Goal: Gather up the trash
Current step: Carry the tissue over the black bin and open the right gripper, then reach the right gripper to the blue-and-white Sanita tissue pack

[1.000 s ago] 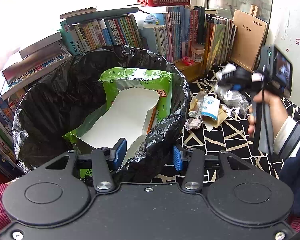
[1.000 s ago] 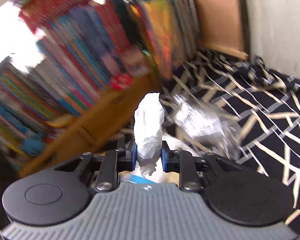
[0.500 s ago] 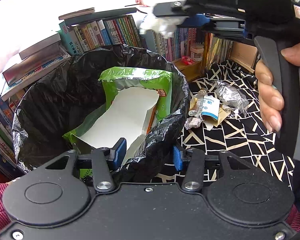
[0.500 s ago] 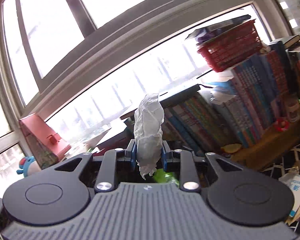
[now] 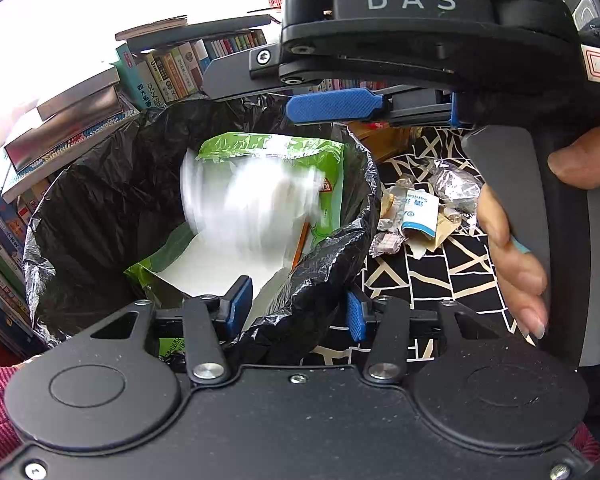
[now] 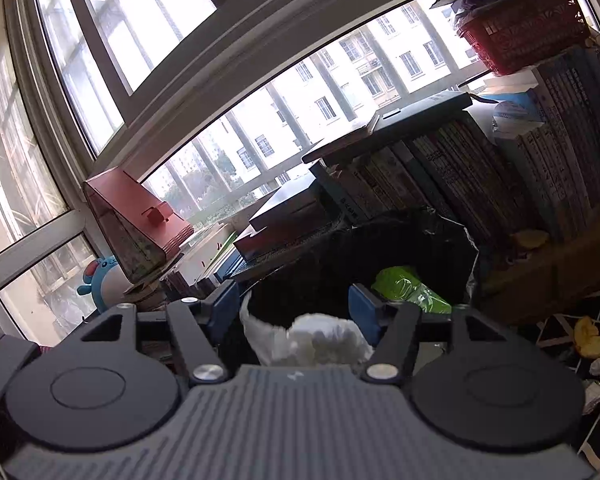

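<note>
over black-lined bin [image 5: 100, 208], crumpled white tissue [image 5: 252, 200] blurred, clear of jaws

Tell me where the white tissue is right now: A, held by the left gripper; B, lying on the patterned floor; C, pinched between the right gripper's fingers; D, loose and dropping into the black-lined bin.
D: the right gripper has its jaws spread, and the white tissue is a blur, free of both grippers, over the open bin.
</note>
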The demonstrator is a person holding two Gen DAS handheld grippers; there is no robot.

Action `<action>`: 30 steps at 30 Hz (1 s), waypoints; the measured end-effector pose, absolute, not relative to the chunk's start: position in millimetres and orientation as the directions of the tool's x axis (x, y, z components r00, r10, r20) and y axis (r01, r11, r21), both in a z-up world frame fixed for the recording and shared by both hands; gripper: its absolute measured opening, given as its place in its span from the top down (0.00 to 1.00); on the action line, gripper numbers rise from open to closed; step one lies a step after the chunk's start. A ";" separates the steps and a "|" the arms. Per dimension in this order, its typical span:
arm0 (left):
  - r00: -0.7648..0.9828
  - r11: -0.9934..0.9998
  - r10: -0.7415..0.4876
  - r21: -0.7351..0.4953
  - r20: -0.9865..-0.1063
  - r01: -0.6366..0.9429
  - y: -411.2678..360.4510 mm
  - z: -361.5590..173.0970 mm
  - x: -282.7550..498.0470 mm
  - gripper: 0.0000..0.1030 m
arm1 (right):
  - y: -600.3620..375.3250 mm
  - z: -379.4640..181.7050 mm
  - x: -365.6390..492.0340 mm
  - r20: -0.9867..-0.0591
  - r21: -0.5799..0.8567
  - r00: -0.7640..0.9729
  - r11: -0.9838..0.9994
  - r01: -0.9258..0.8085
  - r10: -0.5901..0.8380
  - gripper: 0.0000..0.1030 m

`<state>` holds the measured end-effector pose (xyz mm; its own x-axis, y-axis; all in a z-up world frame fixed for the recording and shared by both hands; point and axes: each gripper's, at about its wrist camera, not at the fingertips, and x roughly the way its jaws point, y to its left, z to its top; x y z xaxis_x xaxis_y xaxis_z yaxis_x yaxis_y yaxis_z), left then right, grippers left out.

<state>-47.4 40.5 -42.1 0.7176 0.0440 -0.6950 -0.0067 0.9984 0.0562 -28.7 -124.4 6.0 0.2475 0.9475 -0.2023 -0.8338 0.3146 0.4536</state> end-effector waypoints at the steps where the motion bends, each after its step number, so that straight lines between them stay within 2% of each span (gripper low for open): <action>1: 0.718 0.998 0.044 0.056 -0.695 -0.007 40.2 -42.2 -47.4 0.56 | -125.2 5.8 -29.2 -0.203 0.451 0.249 0.316 -0.835 0.947 0.23; 8: 0.718 0.998 0.045 0.057 -0.695 -0.007 40.1 -42.3 -47.4 0.56 | -130.1 6.2 -23.4 -0.201 0.460 0.291 0.353 -0.815 0.935 0.19; 18: 0.718 0.998 0.049 0.061 -0.694 -0.009 38.0 -42.8 -47.9 0.55 | -151.8 4.6 -8.0 -0.201 0.459 0.444 0.485 -0.745 0.873 0.17; 25: 0.719 0.998 0.051 0.063 -0.693 -0.010 37.3 -43.0 -48.4 0.55 | -171.9 -7.3 11.1 -0.218 0.468 0.596 0.619 -0.631 0.773 0.14; 30: 0.719 0.998 0.050 0.063 -0.693 -0.010 37.3 -43.0 -48.4 0.55 | -185.3 -26.5 31.6 -0.263 0.489 0.685 0.706 -0.512 0.679 0.13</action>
<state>-48.4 37.3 -43.0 0.7191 0.0503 -0.6931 -0.0096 0.9980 0.0625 31.6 -185.3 -26.5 0.6853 0.6791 -0.2631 -0.5118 0.7061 0.4893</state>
